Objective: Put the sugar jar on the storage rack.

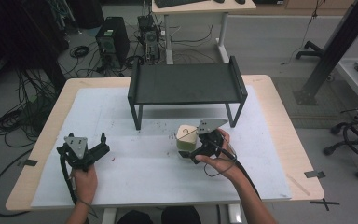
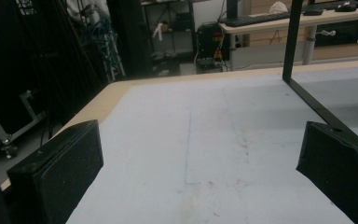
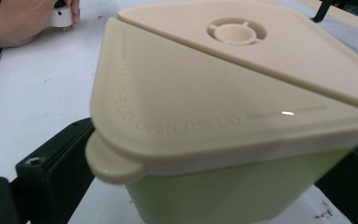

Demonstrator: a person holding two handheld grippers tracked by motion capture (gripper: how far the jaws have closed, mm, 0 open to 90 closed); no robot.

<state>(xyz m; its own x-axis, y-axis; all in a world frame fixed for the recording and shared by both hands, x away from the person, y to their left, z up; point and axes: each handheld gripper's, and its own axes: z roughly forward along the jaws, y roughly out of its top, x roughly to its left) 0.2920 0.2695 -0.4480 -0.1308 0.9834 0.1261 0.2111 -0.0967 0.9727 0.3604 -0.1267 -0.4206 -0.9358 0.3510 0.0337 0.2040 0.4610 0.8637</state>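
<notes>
While my right hand-held gripper (image 1: 189, 150) sat near the middle of the desk (image 1: 279, 116), its jaws stood on either side of a pale green container (image 1: 184, 143) with a cream lid (image 3: 223, 88), pressing close against its lower walls. From the right gripper view, the embossed words "OPEN THE LID" ran along the lid's near edge, a round cap sat toward 12 o'clock on it, and a small tab stuck out at about 8 o'clock. The container stood upright on the white mat (image 1: 135, 172), at about 6 o'clock from the black metal shelf (image 1: 186, 84). My left hand-held gripper (image 1: 103, 143) rested well apart at about 9 o'clock from the container, its jaws spread wide over bare mat with nothing between them.
</notes>
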